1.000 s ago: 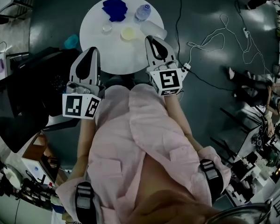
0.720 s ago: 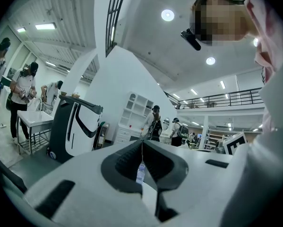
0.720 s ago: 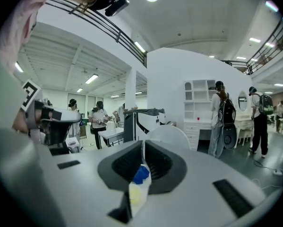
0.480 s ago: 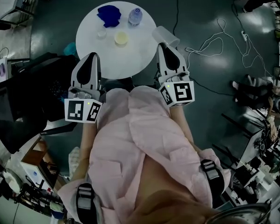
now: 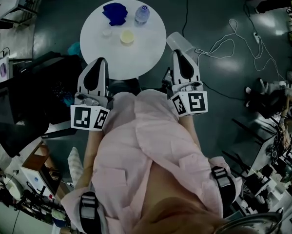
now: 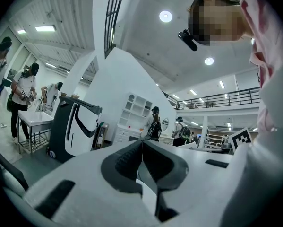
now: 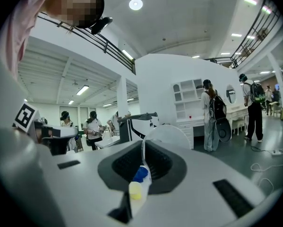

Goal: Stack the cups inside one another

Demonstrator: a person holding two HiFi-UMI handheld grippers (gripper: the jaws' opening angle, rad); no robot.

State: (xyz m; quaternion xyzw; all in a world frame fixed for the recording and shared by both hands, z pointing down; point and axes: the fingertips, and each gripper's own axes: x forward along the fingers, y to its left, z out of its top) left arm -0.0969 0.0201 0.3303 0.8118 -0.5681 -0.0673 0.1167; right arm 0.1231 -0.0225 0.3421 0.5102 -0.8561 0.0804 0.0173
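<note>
Grip on a clear cup (image 5: 180,41) by the right gripper (image 5: 178,52): jaws drawn almost fully together, pinching the cup's thin wall edge-on, with nothing else between them. Held out past the right edge of the round white table (image 5: 141,52), clear of the top and over the dark floor (image 5: 223,13).

Carried tipped over rather than upright. Long axis close to level, running on from the gripper tips, away from the person and slightly toward the table. In the right gripper view, seen as a pale round face (image 7: 168,135) just right of the seam between the jaws (mouth or base, hard to say through the cloudy plastic), with the pinched wall as a thin bright line down the seam.

Left gripper (image 5: 96,62): jaws pressed tip to tip on nothing, as the left gripper view (image 6: 141,144) shows plainly. Pointed level, at the table's near-left edge, well apart from the held cup.

On the table: yellow cup (image 5: 127,36) upright, mouth up, near the middle; small clear cup (image 5: 107,32) just beside it on the left; farther back a dark blue cup (image 5: 115,12), possibly crumpled, and a bottle (image 5: 142,13) to its right. Yellow and blue also visible low down through the gap under the right jaws.
</note>
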